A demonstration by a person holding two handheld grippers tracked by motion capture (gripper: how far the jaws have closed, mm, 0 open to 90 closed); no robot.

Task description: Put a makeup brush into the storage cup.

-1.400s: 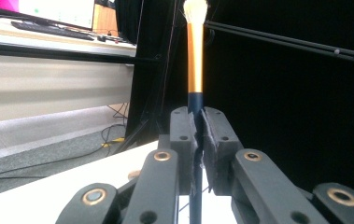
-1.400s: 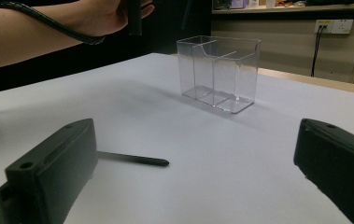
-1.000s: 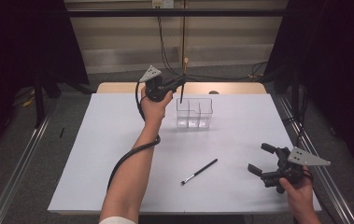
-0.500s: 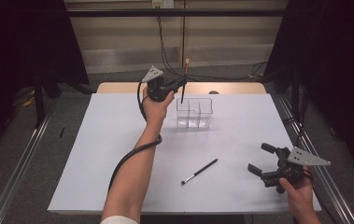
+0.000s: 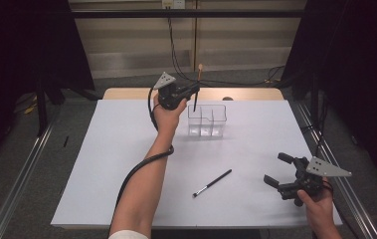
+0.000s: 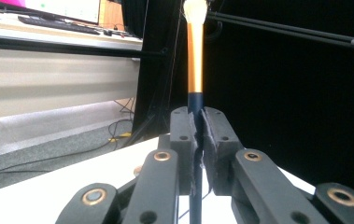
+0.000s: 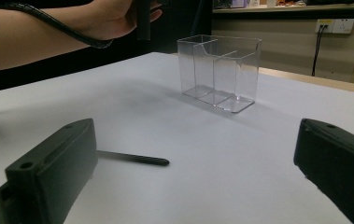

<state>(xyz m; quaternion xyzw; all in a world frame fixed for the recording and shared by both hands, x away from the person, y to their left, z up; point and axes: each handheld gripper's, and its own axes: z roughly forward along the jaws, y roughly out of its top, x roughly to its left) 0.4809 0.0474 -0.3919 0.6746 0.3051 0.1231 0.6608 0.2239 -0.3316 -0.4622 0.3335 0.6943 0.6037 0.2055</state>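
— Makeup brush [image 5: 196, 89]: clamped upright in the left gripper [image 5: 194, 92], bristle end up, dark handle end pointing down just above the clear organizer [image 5: 207, 120]. Seen close in the left gripper view [image 6: 195, 65]: gold ferrule and pale bristles rising above the pinched jaws, dark handle running down between them.

— Inside a compartment or not?

— Cannot tell from above; lower tip level with the rim of the left-hand compartment, at its back edge.

— And the organizer?

— Standing on the white table cover [image 5: 101, 164], toward the far middle, divided into compartments, nothing visible inside. Also visible from the right gripper view [image 7: 219, 72], with the left forearm reaching across above and behind it.

— Right gripper [image 5: 281, 172]?

— Released, jaws spread wide, nothing between them. Held low near the table's near right corner, well apart from the organizer.

— Anything else lying about?

— Second brush [image 5: 212, 182], black, flat on the cover between the left forearm and the right gripper, touching neither. Handle end visible just past the left jaw in the right gripper view [image 7: 135, 158].
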